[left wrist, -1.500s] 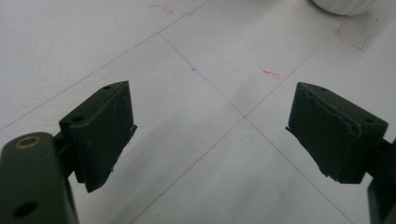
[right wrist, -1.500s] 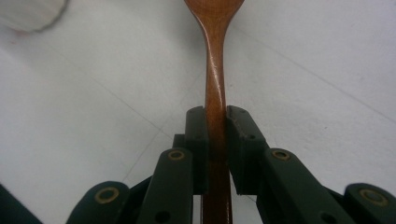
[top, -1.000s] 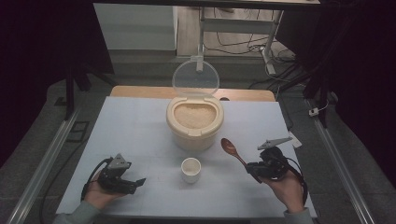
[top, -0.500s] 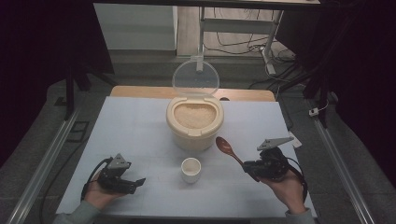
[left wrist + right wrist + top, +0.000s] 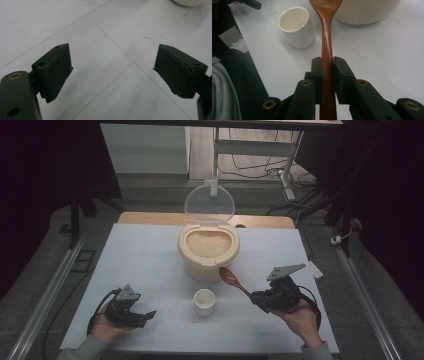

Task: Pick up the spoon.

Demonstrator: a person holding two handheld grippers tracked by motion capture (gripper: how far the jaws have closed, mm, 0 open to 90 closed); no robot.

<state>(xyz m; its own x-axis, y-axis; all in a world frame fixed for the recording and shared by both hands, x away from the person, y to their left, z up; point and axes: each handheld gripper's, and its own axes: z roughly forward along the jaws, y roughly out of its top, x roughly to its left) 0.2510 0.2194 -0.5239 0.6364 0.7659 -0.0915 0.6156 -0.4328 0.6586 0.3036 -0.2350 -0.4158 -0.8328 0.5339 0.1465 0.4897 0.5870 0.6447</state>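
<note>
High view first: the right claw (image 5: 260, 298) is clamped tight on the handle of a reddish-brown wooden spoon (image 5: 231, 278), and compared with a second ago that spoon's bowl has crept in toward the round cream plastic rice container (image 5: 208, 251). It now hovers just beside the container's front wall, up off the white bench (image 5: 150, 255). The clear hinged lid (image 5: 209, 202) stands open and the rice is exposed, so I'd guess a scoop is coming, with the rice likely headed for the small white ceramic cup (image 5: 204, 301) sitting in front of the container, between the two hands. The right gripper view shows the pads (image 5: 339, 75) squeezing the handle from both sides, cup off to one side. The left claw (image 5: 145, 316) hasn't budged; it rests low near the bench edge, jaws spread wide, nothing between them.
</note>
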